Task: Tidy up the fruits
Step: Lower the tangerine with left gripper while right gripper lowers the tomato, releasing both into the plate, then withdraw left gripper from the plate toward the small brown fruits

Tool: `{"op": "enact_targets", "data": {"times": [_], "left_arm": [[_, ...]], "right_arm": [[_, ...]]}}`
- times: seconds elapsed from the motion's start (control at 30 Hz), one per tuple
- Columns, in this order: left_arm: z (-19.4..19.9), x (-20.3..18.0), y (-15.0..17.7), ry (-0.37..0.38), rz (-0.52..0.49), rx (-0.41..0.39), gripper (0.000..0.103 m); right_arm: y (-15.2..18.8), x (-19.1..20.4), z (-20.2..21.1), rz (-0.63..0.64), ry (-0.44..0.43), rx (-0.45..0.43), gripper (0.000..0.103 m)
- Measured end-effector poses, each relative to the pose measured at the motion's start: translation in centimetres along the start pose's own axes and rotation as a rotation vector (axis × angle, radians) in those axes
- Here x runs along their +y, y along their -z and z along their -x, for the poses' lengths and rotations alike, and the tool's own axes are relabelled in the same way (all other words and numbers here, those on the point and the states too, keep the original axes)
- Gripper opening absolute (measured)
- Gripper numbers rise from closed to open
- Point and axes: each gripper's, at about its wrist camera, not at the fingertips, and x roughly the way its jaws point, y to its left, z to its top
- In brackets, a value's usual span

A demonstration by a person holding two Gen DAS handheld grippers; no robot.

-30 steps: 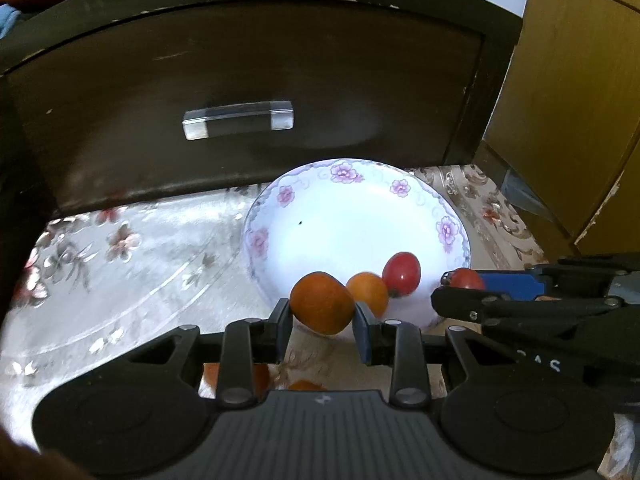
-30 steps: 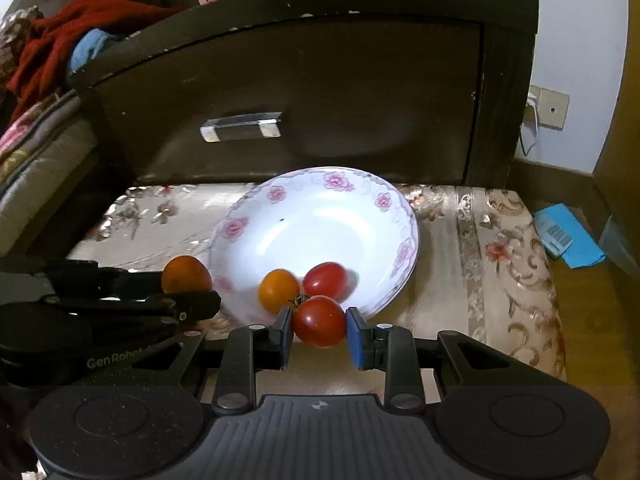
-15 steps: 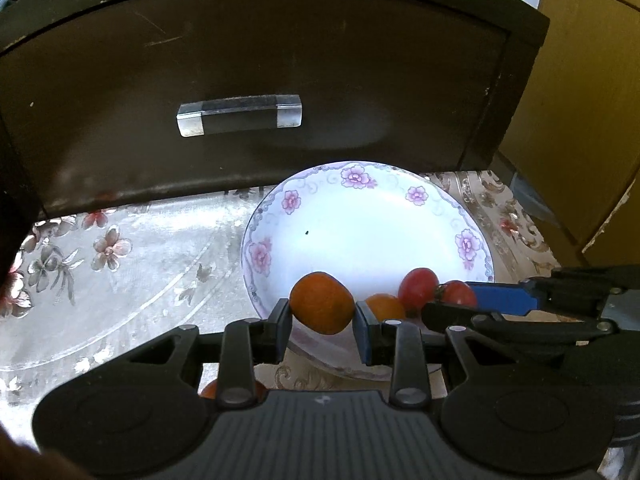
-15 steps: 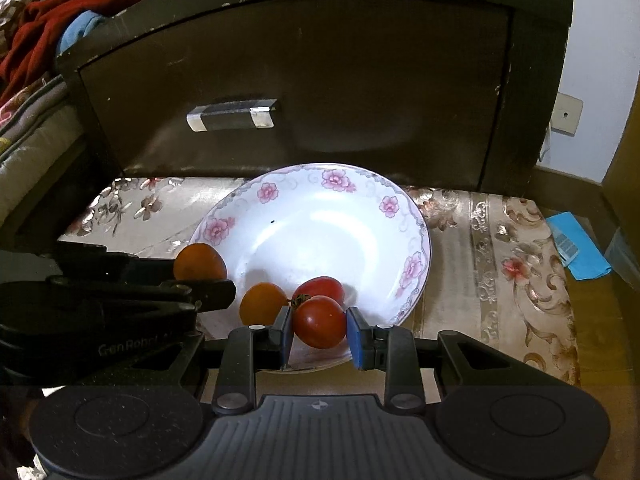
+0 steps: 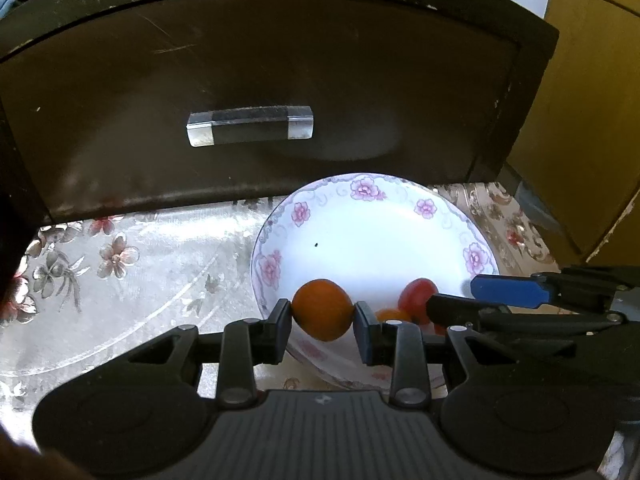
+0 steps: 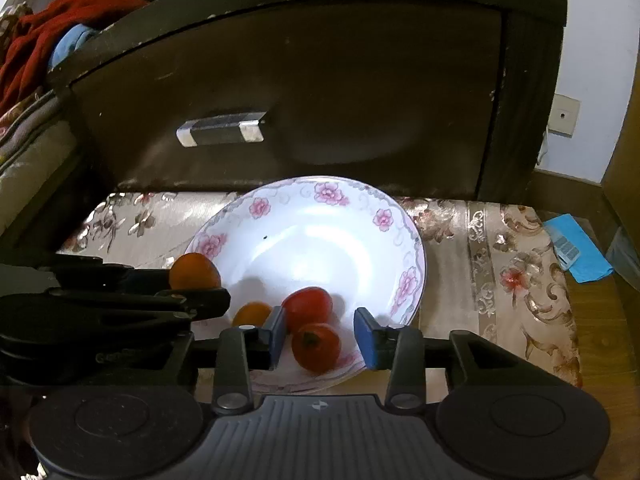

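Fruits sit partly in the floral plate (image 6: 404,240): a red tomato (image 6: 316,346) lies loose between the right gripper's (image 6: 320,336) parted fingers. Over the rim, the left gripper (image 5: 322,322) clamps an orange tomato (image 5: 322,315)

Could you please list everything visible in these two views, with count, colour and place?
Plate: one, white with pink flowers, on the cloth before the drawer.
Red tomatoes: two, in the plate's near part; rear one, front one between the right gripper's open fingers.
Small orange tomato: one, in the plate, left of the red ones.
Large orange tomato: one, gripped over the plate's near rim.
Drawer front: one, dark brown, clear handle.
Floral cloth: beige, under the plate.
Blue packet: one, far right.
Red garment: upper left.
Left gripper: black, shut on the large orange tomato.
Right gripper: black, open.
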Motion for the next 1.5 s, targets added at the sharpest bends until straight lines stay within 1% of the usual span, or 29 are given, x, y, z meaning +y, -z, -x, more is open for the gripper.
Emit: {"op": "enact_targets", "data": {"times": [0.17,0.63,0.93,1.03,1.1,1.23,1.3,1.37,1.5], "left_arm": [[0.0,-0.1,0.0,0.007,0.002,-0.001,0.041],[0.4,-0.2,-0.2,0.027,0.015,-0.011,0.043],[1.2,0.0,-0.3,0.005,0.023,-0.022,0.043],[1.9,0.1,-0.4,-0.013,0.022,-0.032,0.043],[2.3,0.3,-0.4,-0.018,0.025,-0.038,0.048],[3.3,0.8,-0.4,-0.029,0.041,-0.052,0.05],[3.8,1.0,-0.3,-0.041,0.042,-0.059,0.056],[4.5,1.2,-0.2,-0.06,0.038,-0.07,0.058],[5.7,1.9,0.1,-0.075,0.044,-0.081,0.061]], "right_arm": [[-0.1,-0.1,0.3,-0.012,-0.003,-0.015,0.035],[-0.3,-1.2,0.5,-0.054,0.005,-0.03,0.037],[-0.3,-0.9,1.2,-0.053,-0.001,-0.039,0.037],[-0.2,-0.4,1.7,-0.046,-0.007,-0.039,0.037],[-0.1,0.0,1.9,-0.039,-0.011,-0.038,0.037],[0.2,0.7,2.3,-0.03,-0.02,-0.034,0.037],[0.4,1.1,2.6,-0.023,-0.026,-0.033,0.037],[0.6,1.5,2.9,-0.016,-0.033,-0.031,0.037],[1.1,2.3,3.5,-0.002,-0.051,-0.028,0.037]]}}
